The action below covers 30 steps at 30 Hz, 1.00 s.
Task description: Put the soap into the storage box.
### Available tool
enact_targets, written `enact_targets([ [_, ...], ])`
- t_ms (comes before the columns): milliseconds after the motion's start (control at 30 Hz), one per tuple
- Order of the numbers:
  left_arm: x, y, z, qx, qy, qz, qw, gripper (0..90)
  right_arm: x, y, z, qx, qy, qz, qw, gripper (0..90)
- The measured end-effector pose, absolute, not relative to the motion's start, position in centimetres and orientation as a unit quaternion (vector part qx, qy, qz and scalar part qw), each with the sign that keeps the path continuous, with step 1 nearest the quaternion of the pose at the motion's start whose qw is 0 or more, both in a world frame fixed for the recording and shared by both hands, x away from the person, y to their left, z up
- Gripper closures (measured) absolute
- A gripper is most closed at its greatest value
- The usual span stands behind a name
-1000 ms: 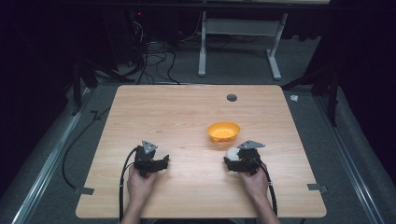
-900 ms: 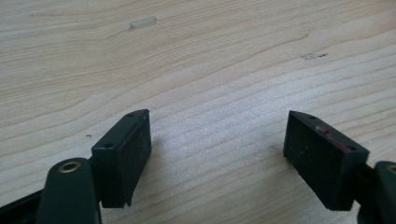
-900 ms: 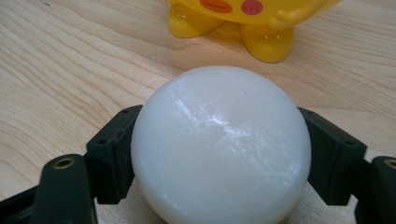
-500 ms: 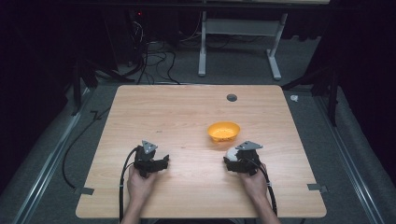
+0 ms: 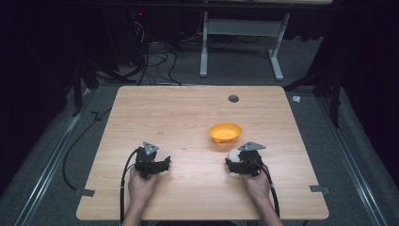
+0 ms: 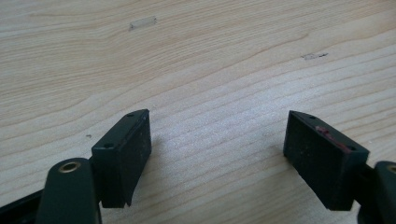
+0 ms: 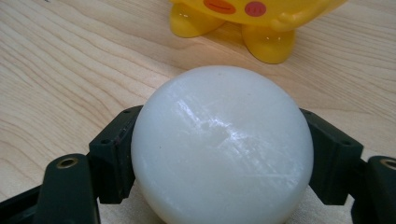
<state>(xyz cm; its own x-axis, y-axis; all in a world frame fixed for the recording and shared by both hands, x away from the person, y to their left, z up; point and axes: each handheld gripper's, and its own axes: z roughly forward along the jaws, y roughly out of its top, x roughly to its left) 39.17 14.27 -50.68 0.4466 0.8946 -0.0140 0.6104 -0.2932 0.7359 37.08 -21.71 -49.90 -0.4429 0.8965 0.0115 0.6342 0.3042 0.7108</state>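
Your right gripper point(image 7: 219, 154) has just been closing its jaws on the white ball point(image 7: 222, 144), which now sits clamped between the pads just above the table point(image 5: 188, 117), low near your edge, probably so it won't roll before you lift it. Your left gripper point(image 6: 224, 154) rests wide apart with nothing between its jaws, well clear. The yellow bowl point(image 5: 225, 133) with little feet stands just beyond the ball, so mind its rim.
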Motion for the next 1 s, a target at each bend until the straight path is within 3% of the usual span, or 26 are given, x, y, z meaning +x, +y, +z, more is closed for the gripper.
enact_targets([
  [1000, 39.2, 14.3, -50.7, 0.778, 0.484, 0.206, 0.345, 23.8, 36.2, -21.9, -46.6, 0.472, 0.773, 0.377, 0.193, 24.7],
])
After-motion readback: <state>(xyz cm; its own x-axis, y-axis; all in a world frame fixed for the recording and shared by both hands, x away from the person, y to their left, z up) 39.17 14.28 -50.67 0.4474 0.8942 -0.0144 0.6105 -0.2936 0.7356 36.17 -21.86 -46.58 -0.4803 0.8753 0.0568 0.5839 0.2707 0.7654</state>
